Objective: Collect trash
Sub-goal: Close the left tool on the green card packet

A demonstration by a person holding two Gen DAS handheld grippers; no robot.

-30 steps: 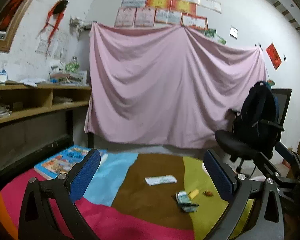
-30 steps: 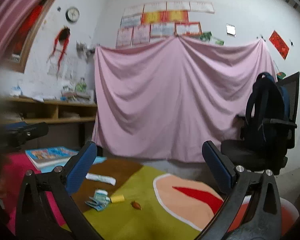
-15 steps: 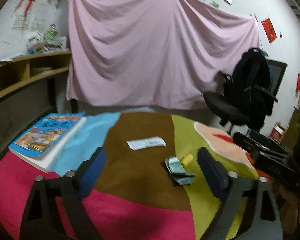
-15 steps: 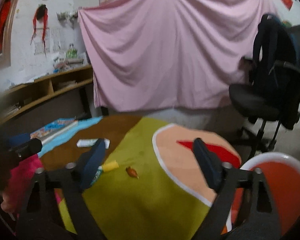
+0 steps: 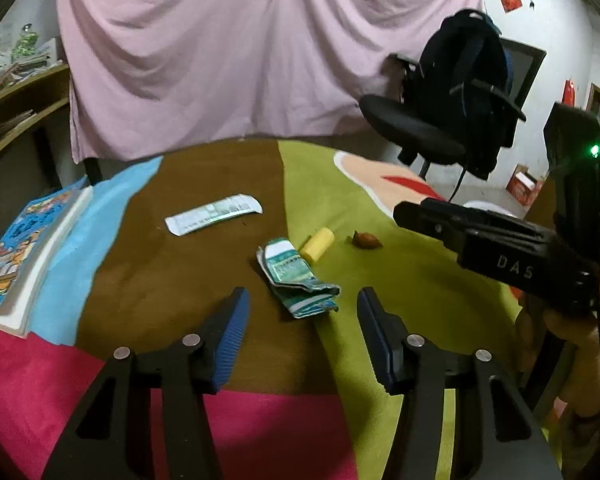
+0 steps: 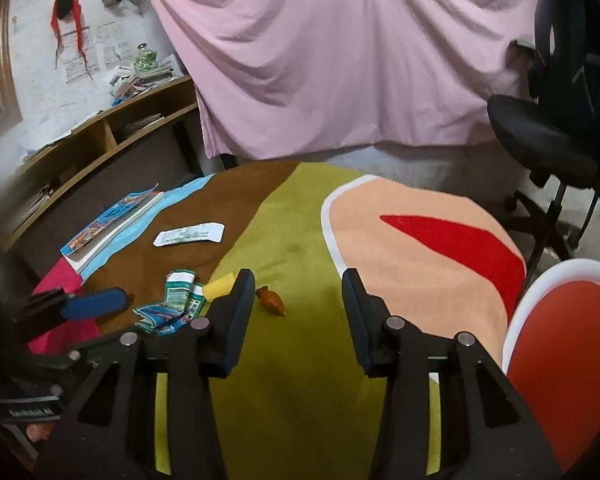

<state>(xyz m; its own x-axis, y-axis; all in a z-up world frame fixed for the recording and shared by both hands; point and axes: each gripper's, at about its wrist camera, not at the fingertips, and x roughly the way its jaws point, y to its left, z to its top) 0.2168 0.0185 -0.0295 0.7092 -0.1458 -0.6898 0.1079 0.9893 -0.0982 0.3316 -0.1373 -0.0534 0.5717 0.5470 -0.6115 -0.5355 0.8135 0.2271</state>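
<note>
Trash lies on a round multicoloured tablecloth (image 5: 204, 272): a crumpled green-and-white wrapper (image 5: 296, 278), a white paper strip (image 5: 214, 219), a small yellow cylinder (image 5: 318, 243) and a brown scrap (image 5: 366, 240). My left gripper (image 5: 303, 320) hovers just short of the green wrapper; its jaws are closing with nothing between them. My right gripper (image 6: 299, 300) hangs over the green patch, jaws closing and empty, with the brown scrap (image 6: 272, 300) just ahead of its left finger. The wrapper (image 6: 172, 302) and yellow cylinder (image 6: 219, 287) lie to its left.
A blue picture book (image 5: 24, 256) rests at the table's left edge. A black office chair with a backpack (image 5: 456, 112) stands behind on the right. A red-and-white bin (image 6: 564, 360) sits at the table's right. Wooden shelves (image 6: 100, 140) line the left wall; a pink sheet (image 5: 240, 48) hangs behind.
Both grippers tipped downward and came nearer the table, so the trash now fills the view. Both pairs of jaws have narrowed.
</note>
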